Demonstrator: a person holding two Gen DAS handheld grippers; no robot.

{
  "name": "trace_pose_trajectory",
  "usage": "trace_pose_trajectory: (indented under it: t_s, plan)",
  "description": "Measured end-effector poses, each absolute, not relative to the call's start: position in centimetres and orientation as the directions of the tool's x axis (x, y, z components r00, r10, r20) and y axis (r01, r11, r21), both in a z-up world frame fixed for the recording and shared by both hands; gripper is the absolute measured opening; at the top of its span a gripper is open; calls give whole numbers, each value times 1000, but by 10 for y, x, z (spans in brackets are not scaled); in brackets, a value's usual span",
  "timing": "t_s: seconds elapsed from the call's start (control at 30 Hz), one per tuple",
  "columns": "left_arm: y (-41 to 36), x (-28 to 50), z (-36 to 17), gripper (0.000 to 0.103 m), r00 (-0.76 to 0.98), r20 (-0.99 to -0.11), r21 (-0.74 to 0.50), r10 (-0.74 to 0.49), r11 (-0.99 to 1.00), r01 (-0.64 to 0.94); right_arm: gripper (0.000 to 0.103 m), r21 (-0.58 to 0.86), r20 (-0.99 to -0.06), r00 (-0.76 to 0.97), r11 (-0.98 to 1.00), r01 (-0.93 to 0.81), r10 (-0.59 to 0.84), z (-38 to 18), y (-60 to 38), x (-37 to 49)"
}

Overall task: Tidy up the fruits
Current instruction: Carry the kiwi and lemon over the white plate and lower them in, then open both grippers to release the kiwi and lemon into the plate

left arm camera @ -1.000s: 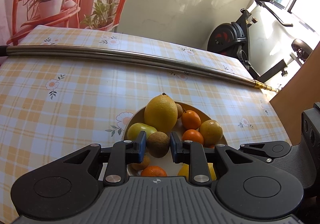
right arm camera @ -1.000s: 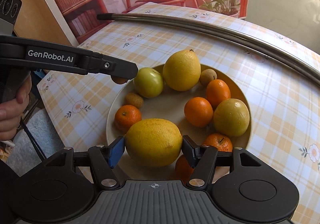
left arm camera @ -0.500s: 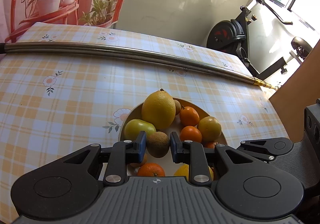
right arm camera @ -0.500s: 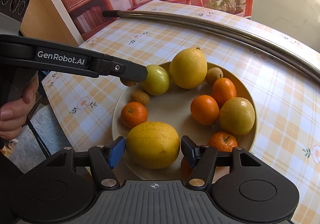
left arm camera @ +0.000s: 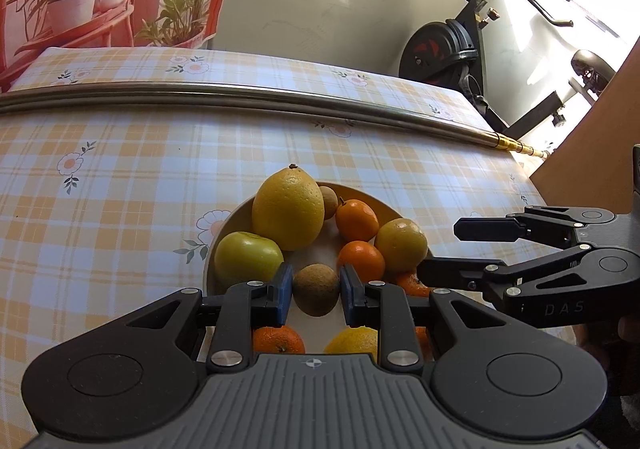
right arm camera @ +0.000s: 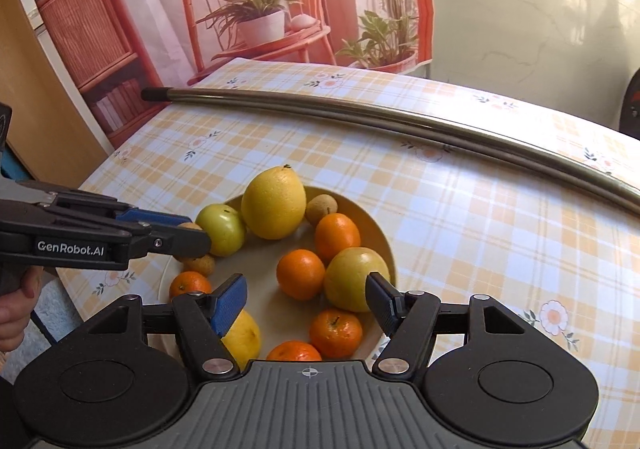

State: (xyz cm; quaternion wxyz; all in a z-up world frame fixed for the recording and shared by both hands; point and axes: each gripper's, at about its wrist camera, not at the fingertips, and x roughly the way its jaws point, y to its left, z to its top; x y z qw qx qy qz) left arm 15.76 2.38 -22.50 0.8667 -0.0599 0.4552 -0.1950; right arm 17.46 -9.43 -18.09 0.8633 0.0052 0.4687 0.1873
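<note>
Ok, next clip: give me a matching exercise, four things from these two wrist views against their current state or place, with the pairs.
Things:
1. brown fruit
2. right hand-held gripper
3. metal rod
4. green apple

States or places:
A. lying across the checked tablecloth, beyond the plate
B. jaws opening, nothing pressed between the pads
C. clamped in the left hand-held gripper
D. on the plate, beside the large lemon

Pairs: 1-C, 2-B, 3-A, 4-D

Fruits [right arm camera: 272, 205] — yellow, orange, green — ring the plate [right arm camera: 384, 245]; a brown one [left arm camera: 316, 289] held above.
</note>
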Motion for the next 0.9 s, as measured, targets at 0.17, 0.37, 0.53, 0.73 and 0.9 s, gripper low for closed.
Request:
trace_pose_trajectory:
  t_s: [0.17, 0.37, 0.53, 0.73, 0.9]
  plan:
    - [11, 162, -235, 27, 486, -784, -260, -387, 914, 310, 68, 213, -800, 521, 953, -216, 297, -184, -119, 181]
    - [-1, 167, -247, 27, 456, -809, -228, -371, 913, 338, 68, 211, -799, 536, 961, -177, 274, -187, -132, 180]
    - [-6, 170, -255, 27, 434, -829, -214, -353, 917, 338, 68, 209, -802, 535, 964, -166, 266, -189, -132, 178]
    - [-5, 168, -257, 27, 417, -842, -204, -342, 918, 339, 68, 208, -804, 532, 964, -166, 265, -190, -134, 177]
    - [-2, 168, -258, 27, 404, -849, -211, -341, 919, 332, 67, 208, -804, 533, 964, -165, 264, -190, -133, 176]
